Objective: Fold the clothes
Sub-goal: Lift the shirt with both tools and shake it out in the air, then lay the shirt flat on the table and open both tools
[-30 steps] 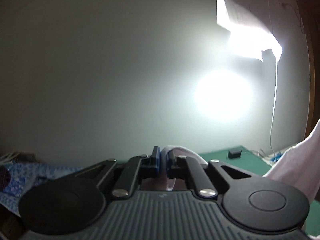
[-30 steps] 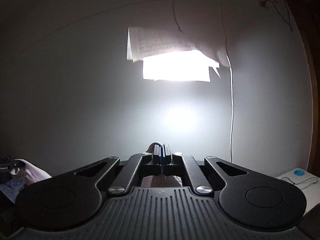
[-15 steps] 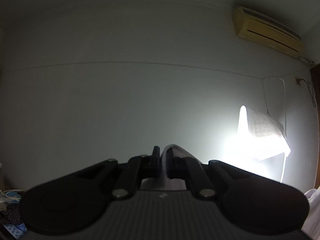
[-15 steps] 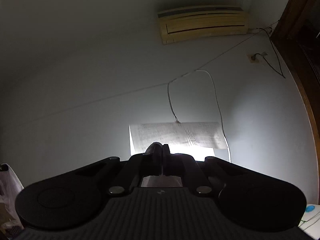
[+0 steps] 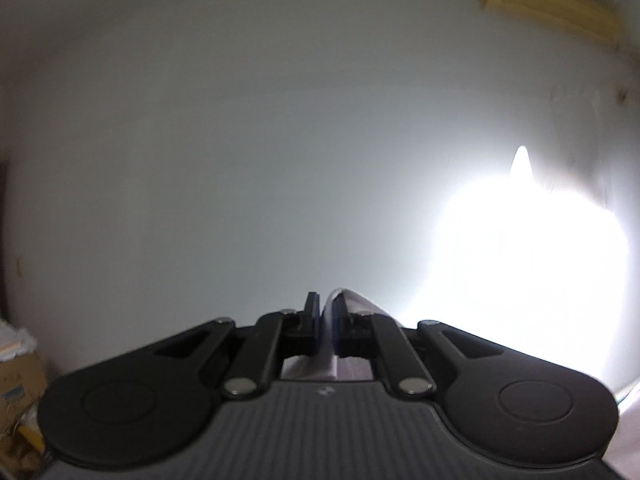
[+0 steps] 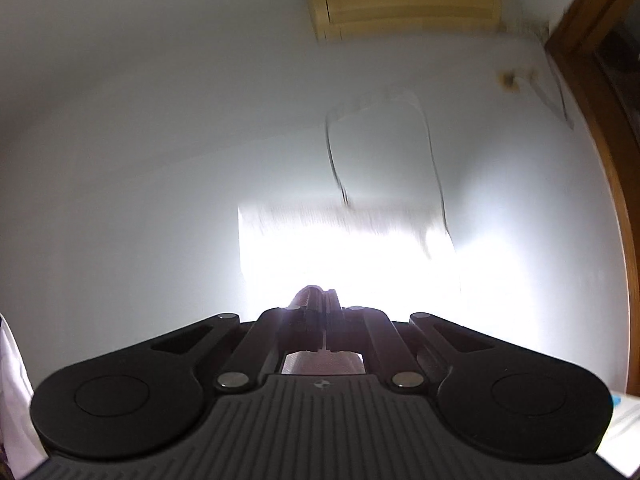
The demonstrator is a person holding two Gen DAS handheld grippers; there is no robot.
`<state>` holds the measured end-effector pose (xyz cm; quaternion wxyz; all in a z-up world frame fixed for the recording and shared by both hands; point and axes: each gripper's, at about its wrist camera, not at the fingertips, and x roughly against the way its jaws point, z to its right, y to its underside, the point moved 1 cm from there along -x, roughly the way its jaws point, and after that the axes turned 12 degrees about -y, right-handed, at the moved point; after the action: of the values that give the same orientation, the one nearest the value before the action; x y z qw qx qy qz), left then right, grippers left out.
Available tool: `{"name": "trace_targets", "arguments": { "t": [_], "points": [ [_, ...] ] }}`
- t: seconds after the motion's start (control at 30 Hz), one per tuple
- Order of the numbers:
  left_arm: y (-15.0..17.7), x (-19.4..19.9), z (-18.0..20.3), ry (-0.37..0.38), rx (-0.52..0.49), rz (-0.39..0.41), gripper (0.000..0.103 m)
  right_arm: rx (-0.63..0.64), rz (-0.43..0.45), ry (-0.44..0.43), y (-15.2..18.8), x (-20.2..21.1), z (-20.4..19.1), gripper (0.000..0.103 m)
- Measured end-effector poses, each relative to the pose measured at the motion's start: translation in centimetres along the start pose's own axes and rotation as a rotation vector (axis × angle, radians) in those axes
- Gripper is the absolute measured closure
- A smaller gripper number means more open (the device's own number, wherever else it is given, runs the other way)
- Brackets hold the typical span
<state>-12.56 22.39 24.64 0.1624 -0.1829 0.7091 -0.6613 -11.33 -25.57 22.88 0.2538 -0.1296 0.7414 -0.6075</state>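
Both grippers are raised and face a pale wall. My left gripper (image 5: pixel 326 308) is shut on a fold of the pale pink garment (image 5: pixel 352 300), which sticks up between the pads and hangs below the fingers. More of that cloth shows at the lower right edge (image 5: pixel 630 412). My right gripper (image 6: pixel 323 300) is shut on another fold of the pink garment (image 6: pixel 306 294), with cloth visible under the fingers (image 6: pixel 320 362). A white strip of fabric (image 6: pixel 14 396) hangs at the left edge of the right wrist view. The rest of the garment is hidden below.
A bright lamp covered with paper (image 6: pixel 344 248) glares on the wall, also seen as glare (image 5: pixel 528 248) in the left view. An air conditioner (image 6: pixel 404 4) sits high up. A wooden door frame (image 6: pixel 600 140) is at right. A cardboard box (image 5: pixel 18 380) is at lower left.
Both grippers have risen with the garment still pinched. The table and blue cloth dropped out of sight, and the air conditioner came into both views.
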Motion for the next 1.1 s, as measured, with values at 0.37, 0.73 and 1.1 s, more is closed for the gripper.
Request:
{"name": "trace_targets", "arguments": {
  "t": [0.37, 0.73, 1.1],
  "points": [
    [16.0, -16.1, 10.2, -0.118, -0.096, -0.421, 0.096, -0.021, -0.355, 0.055, 17.2, -13.2, 9.3, 0.102],
    [29.5, -14.9, 11.2, -0.164, -0.268, -0.686, 0.085, -0.032, -0.754, 0.061, 33.1, -14.6, 14.3, 0.058],
    [36.2, -1.3, 9.9, 0.104, -0.467, -0.846, 0.062, -0.224, -1.186, -0.232, 36.6, -1.7, 10.9, 0.056]
  ]
}}
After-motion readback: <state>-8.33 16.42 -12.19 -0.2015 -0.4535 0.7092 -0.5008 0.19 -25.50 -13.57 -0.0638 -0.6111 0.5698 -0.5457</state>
